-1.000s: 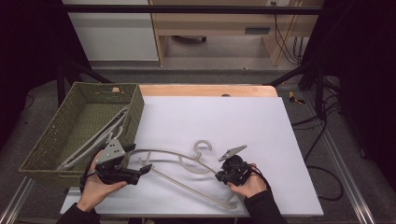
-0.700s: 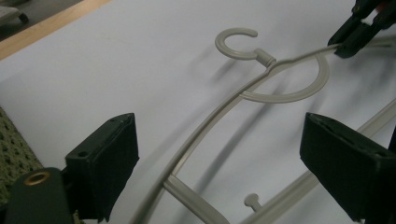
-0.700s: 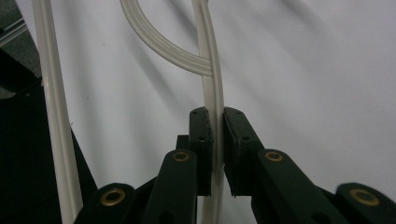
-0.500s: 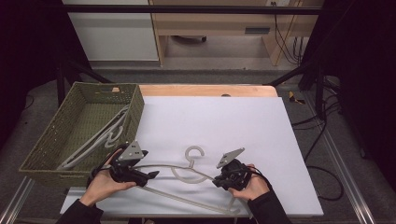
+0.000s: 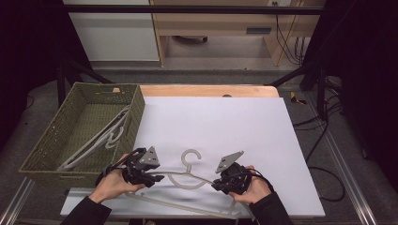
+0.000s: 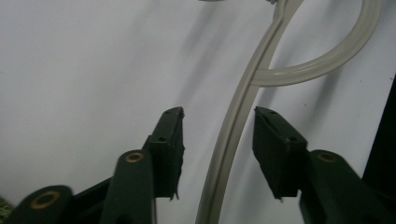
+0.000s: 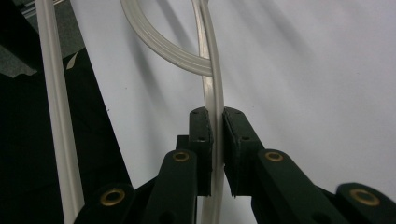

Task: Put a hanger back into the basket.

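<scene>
right gripper [image 7: 214,116]: pinching the pale hanger [image 5: 187,174] tight | left gripper [image 6: 218,114]: jaws have just been closing, hanger bar between them, not touching | hanger lies on white tabletop [image 5: 225,122]

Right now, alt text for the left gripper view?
A pale plastic hanger arm runs up between the left gripper's two black fingers, which have just been closing but stand clear of it. Behind lies the white table.
</scene>
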Available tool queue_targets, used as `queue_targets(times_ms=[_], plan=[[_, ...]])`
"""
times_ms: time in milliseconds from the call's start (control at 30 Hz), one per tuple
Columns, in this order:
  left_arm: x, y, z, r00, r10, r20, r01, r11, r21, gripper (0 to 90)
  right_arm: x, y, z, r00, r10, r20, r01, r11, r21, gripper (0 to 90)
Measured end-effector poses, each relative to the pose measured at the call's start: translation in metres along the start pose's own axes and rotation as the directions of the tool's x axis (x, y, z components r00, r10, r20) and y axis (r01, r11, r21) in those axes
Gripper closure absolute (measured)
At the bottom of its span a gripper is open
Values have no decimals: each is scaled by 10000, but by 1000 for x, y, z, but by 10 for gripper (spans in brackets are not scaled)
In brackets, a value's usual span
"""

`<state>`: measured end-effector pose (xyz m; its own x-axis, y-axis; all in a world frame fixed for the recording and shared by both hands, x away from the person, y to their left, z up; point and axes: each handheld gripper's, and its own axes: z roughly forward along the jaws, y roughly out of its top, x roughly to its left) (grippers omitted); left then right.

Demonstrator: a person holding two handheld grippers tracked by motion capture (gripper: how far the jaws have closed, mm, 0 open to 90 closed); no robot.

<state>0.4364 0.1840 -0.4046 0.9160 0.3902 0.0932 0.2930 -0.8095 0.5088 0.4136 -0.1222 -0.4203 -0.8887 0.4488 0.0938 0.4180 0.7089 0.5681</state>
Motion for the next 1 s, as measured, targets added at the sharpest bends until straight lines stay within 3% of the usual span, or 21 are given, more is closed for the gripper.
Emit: queue_targets(times_ms=[167,333,433,567,700,1000], plan=[[-1,-1,3,9999,142,62,-144,9991,391,724,2,1,-1,9997,-235,52,235,9997,31,826],[-7,-1,4,9995,305,64,-308,9986,433,753,2,0,0,9991,-418,93,417,9991,50,822],[-10,-1,2,9982,595,95,-599,9971,467,768,1,-1,1,9985,-502,227,504,9987,-51,815],[-16,0,-1,9964,842,111,-845,9961,270,786,-2,-4,-1,9986,-419,307,425,9989,-199,792],[-23,1,-6,9952,972,70,-971,9952,-132,810,-6,-6,-4,9970,-158,763,193,9988,-457,764],[-29,3,-16,9968,717,-361,-746,9934,-869,816,-10,-9,-19,9921,316,1212,-146,9903,-1382,657]])
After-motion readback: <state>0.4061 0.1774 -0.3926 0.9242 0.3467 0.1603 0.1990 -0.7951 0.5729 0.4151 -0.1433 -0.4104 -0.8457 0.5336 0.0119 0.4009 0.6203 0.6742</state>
